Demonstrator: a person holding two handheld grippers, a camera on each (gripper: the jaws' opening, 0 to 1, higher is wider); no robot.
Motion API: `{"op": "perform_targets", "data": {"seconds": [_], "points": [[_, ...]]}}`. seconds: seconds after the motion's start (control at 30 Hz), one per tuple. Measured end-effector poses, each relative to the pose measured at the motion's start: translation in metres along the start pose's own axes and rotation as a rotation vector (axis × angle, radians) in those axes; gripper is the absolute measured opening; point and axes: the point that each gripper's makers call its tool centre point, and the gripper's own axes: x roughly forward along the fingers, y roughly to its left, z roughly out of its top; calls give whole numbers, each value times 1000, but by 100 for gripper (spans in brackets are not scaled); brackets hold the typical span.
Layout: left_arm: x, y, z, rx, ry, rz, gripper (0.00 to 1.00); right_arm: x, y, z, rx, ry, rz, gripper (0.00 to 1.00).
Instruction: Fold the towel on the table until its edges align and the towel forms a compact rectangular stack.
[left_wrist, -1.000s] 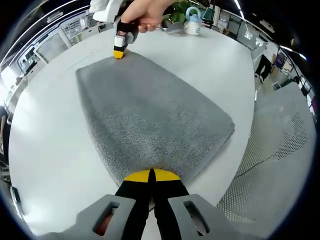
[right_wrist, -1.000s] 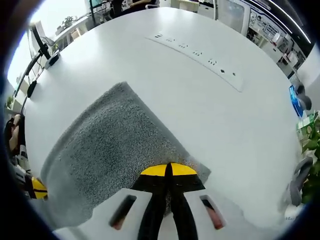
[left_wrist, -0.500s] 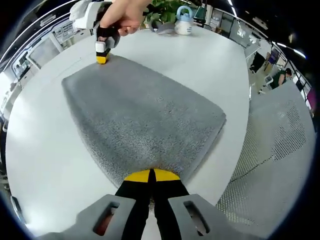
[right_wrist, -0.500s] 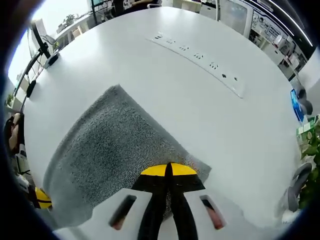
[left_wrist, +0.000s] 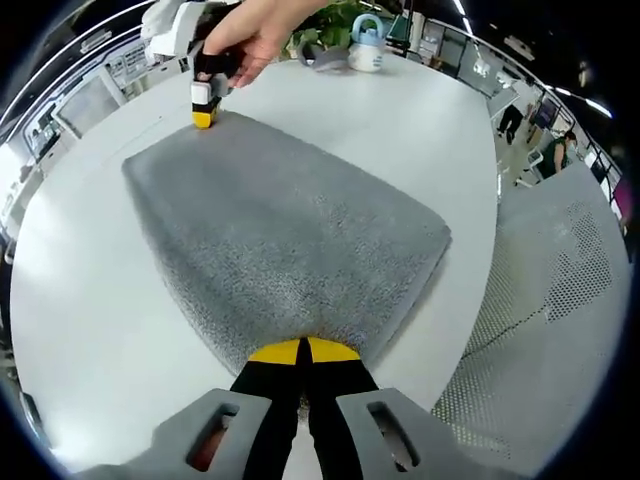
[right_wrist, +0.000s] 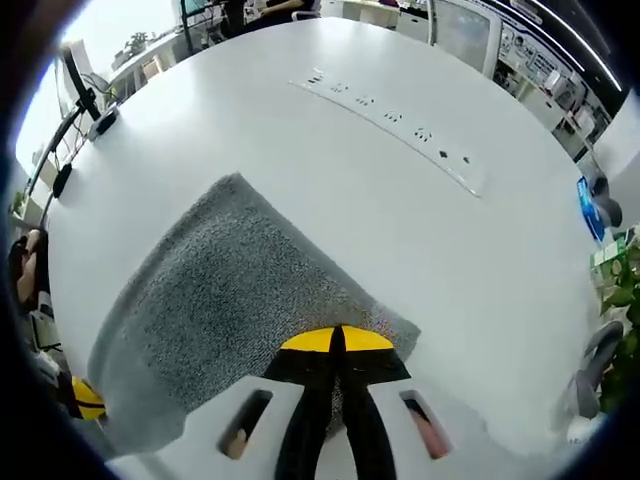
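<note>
Gripping two corners along one edge of the towel (left_wrist: 290, 250), the grippers stand at opposite ends of that edge: the left gripper (left_wrist: 303, 352) has its yellow-tipped jaws closed on the near corner, and the right gripper (left_wrist: 204, 112), held in a hand (left_wrist: 250, 35), pinches the far corner in the left gripper view. Seen from the right gripper view, the right gripper (right_wrist: 335, 342) is likewise clamped on its corner, with the left gripper (right_wrist: 84, 400) low at the towel's other end. The towel lies flat on the white table (left_wrist: 90, 290), already doubled by the look of its thick rim, its long axis running from one gripper to the other. Its free edge lies across the towel from the held edge, toward the power strip (right_wrist: 390, 120) in the right gripper view, so the next fold probably carries both corners that way together.
</note>
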Motion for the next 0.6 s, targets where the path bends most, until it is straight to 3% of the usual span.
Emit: {"op": "perform_targets", "data": {"seconds": [0.03,0.17,0.27,0.33,0.43,0.6], "points": [[0,0,0,1,0,1,1,-5,1,6,-6,-51,9,0],[0,0,0,4,-8,5,1,-31,2,14,-18,-149,22,0],[0,0,0,14,-8,6,1,-51,5,12,-29,-183,32,3],[0,0,0,20,-10,5,1,-74,13,13,-59,-265,42,4],[-1,-1,0,71,-35,3,1,-96,20,3,-79,-294,23,4],[-3,1,0,55,-59,4,1,-131,39,-23,-89,-329,21,5]]}}
